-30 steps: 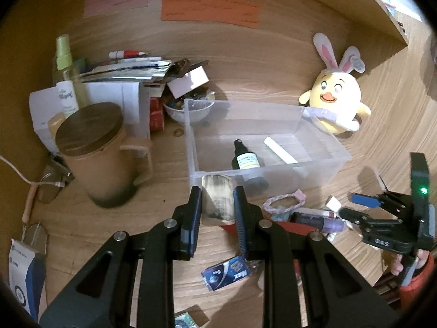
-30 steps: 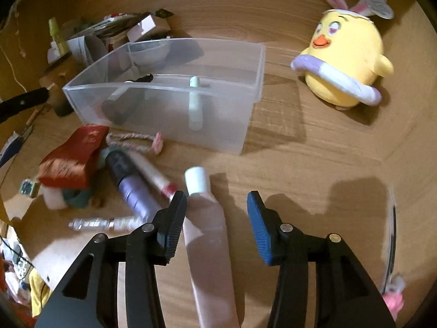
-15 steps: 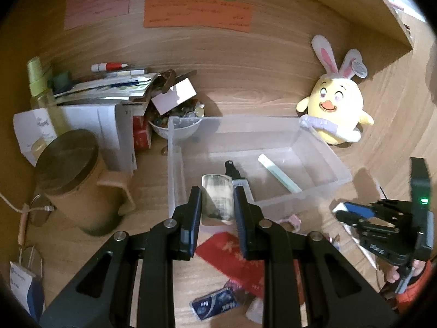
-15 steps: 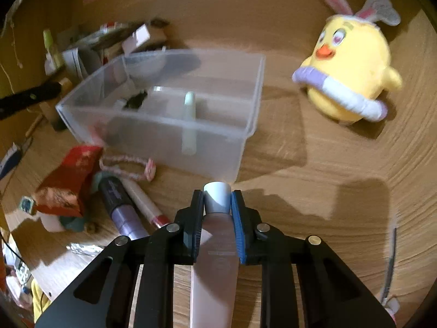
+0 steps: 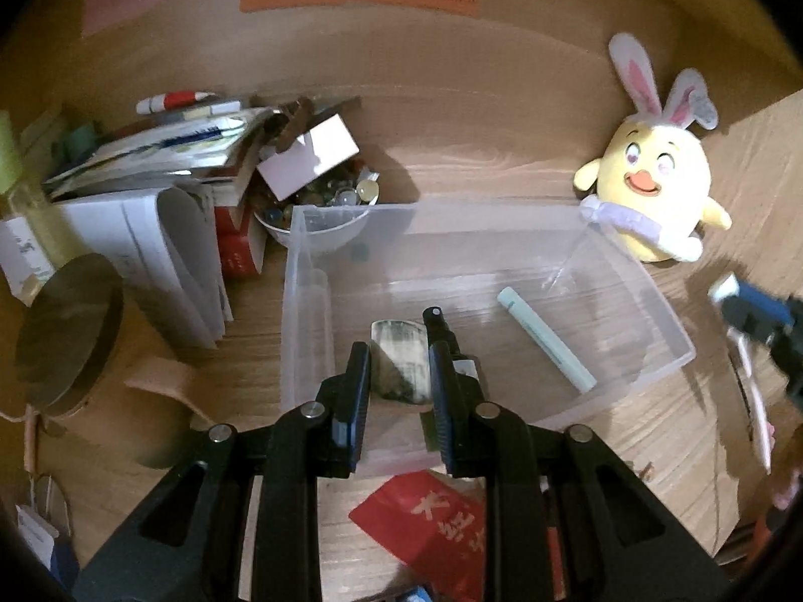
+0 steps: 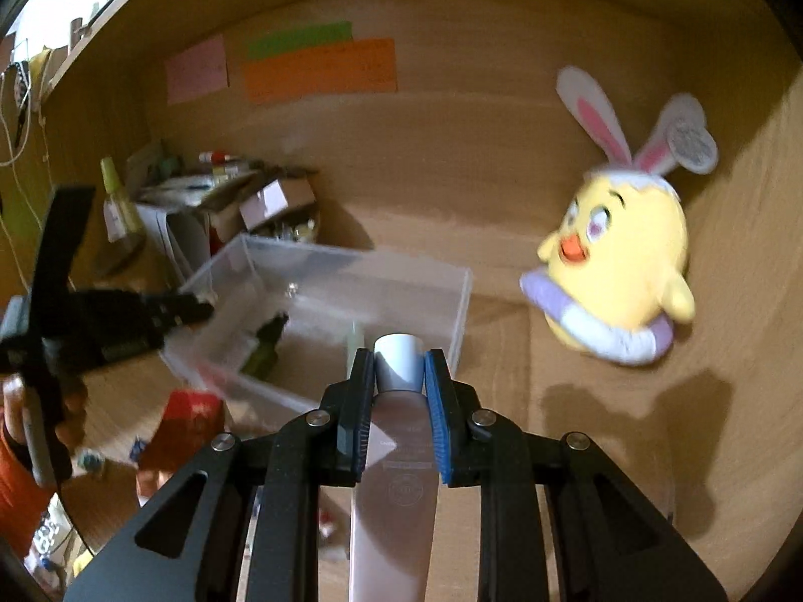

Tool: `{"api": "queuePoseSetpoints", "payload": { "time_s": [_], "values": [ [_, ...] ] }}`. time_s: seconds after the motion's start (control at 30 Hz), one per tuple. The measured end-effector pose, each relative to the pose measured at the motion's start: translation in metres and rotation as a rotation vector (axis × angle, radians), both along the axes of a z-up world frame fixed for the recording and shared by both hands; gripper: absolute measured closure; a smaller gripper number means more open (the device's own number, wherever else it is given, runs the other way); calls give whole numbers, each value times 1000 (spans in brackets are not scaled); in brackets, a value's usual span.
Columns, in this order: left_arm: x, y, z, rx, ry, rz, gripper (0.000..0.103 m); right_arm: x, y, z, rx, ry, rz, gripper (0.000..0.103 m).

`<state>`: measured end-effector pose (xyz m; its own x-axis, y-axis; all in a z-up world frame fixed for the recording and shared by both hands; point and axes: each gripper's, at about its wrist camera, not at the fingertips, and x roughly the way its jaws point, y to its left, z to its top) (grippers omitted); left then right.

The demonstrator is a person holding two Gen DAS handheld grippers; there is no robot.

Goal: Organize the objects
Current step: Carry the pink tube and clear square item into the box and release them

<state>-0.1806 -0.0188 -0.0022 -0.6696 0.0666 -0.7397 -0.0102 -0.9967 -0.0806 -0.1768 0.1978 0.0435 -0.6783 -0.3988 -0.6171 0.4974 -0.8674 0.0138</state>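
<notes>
My left gripper (image 5: 399, 376) is shut on a small pale rounded case (image 5: 399, 351) and holds it over the near end of the clear plastic bin (image 5: 301, 301). Inside the bin lie a dark dropper bottle (image 5: 441, 326) and a mint-green tube (image 5: 544, 346). My right gripper (image 6: 399, 376) is shut on a pink tube with a white cap (image 6: 396, 451), lifted off the desk just right of the bin (image 6: 451, 311). It shows blurred at the right edge of the left wrist view (image 5: 753, 316).
A yellow bunny-eared plush (image 5: 652, 185) sits behind the bin's right end. A bowl of beads (image 5: 321, 210), stacked papers and boxes (image 5: 165, 190) and a lidded mug (image 5: 65, 331) stand to the left. A red packet (image 5: 436, 527) lies in front of the bin.
My left gripper carried the case forward from in front of the bin to above its near end. My right gripper closed on the pink tube and lifted it off the desk.
</notes>
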Motion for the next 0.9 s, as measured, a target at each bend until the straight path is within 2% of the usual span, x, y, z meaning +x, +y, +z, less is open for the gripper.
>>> {"api": "queuePoseSetpoints", "payload": {
  "time_s": [0.27,0.63,0.9],
  "values": [
    [-17,1,-14,-21,-50,-6,80,-44,-41,-1,19,-65,70,84],
    [-26,8,-20,-52,-63,-35,80,-97,-88,-35,143,-183,127,85],
    [-28,16,-22,-81,-56,-60,80,-117,-100,-57,207,-260,129,86]
  ]
}}
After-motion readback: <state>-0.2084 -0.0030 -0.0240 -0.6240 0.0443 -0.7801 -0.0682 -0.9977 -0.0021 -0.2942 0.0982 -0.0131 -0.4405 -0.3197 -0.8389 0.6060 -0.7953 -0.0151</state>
